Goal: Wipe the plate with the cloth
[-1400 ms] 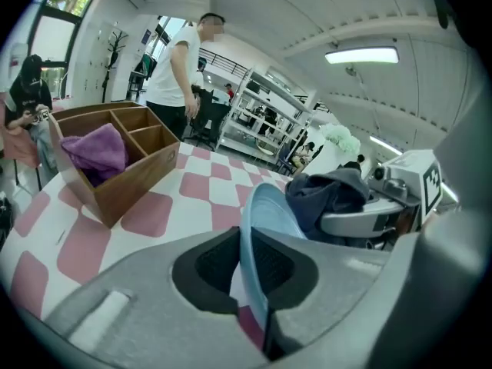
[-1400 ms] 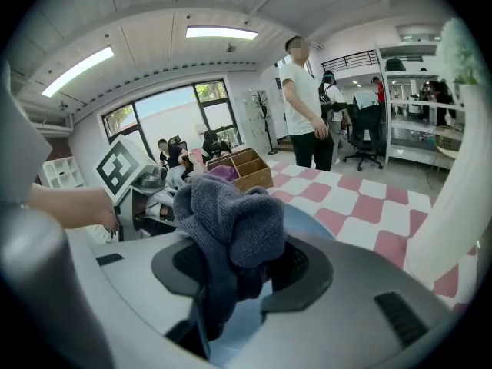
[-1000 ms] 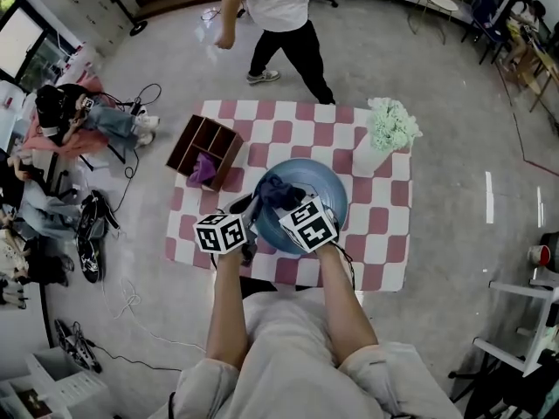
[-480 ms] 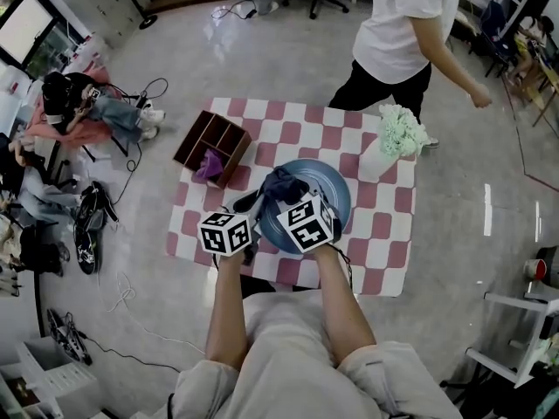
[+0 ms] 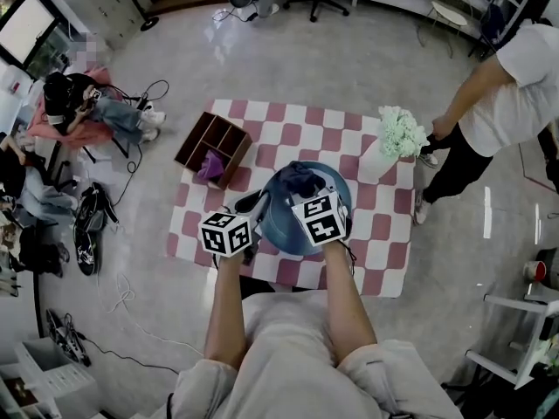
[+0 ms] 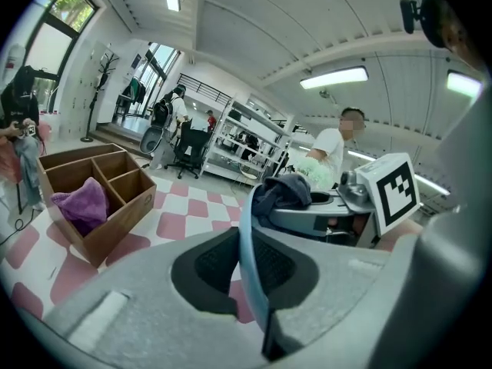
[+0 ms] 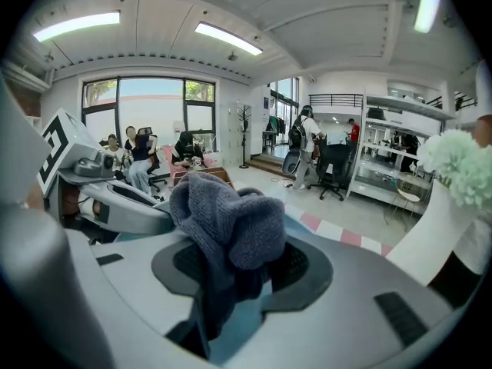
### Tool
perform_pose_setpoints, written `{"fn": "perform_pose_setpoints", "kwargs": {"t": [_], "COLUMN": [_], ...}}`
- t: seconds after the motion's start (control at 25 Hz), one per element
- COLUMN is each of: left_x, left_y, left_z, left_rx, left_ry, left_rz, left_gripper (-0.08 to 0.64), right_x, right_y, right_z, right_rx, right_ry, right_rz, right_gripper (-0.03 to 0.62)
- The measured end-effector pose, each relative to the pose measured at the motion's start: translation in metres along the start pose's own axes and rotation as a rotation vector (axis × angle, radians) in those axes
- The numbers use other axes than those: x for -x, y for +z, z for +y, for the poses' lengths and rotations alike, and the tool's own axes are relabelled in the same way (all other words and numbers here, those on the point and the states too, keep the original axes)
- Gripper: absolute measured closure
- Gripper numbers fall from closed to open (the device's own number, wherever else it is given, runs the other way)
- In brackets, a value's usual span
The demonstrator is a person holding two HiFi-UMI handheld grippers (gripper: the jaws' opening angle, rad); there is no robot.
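Blue plate [image 5: 278,227]: sits at the middle of the pink-and-white checked table [image 5: 377,253], held at its near-left rim; whether it is lifted off the table cannot be told.
Left gripper [image 5: 255,204]: jaws closed on the plate's rim. Its own view shows the thin blue edge [image 6: 247,237] running edge-on between the two dark pads.
Right gripper [image 5: 302,192]: reaches over the plate from the near side, with its jaws clamped on the cloth.
Cloth [image 5: 297,178]: dark grey-blue and bunched. It bulges up out of the right jaws [image 7: 231,221] and lies on the far half of the plate, with pale blue plate surface showing just beneath it.
Left forearm [image 5: 224,312]: bare, stretched straight forward from the lap, with its marker cube at the table's near edge.
Right forearm [image 5: 344,314]: bare too, angled slightly inward – its cube sits over the plate's near rim, just beside the left cube.
Box [image 5: 215,147]: brown, with compartments, left of the plate at the table's far-left corner; a purple rag [image 5: 208,166] lies in its near compartment.
Vase [image 5: 374,157]: white, holding pale green flowers [image 5: 402,133] – it stands right of the plate, near it but apart.
Bystander [image 5: 500,103]: in a white top and dark trousers, standing beyond the table's far-right corner.
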State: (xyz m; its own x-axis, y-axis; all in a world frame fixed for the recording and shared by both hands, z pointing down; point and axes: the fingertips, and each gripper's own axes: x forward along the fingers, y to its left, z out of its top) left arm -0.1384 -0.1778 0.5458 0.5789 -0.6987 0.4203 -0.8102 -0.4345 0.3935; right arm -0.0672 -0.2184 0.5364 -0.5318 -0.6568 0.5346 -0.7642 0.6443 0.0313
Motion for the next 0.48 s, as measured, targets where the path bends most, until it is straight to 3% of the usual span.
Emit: {"fn": "perform_pose_setpoints", "kwargs": {"t": [0.48], "left_x": [-0.003], "left_y": [0.005], "left_z": [-0.003], "left_rx": [-0.005], "left_ry": [-0.025], "left_rz": [-0.015], "left_gripper": [0.529], "right_x": [0.007], "right_y": [-0.009], "right_z": [-0.035], "right_rx": [-0.05], "right_ry": [-0.066], "right_rz": [0.0], "right_gripper": [0.411]}}
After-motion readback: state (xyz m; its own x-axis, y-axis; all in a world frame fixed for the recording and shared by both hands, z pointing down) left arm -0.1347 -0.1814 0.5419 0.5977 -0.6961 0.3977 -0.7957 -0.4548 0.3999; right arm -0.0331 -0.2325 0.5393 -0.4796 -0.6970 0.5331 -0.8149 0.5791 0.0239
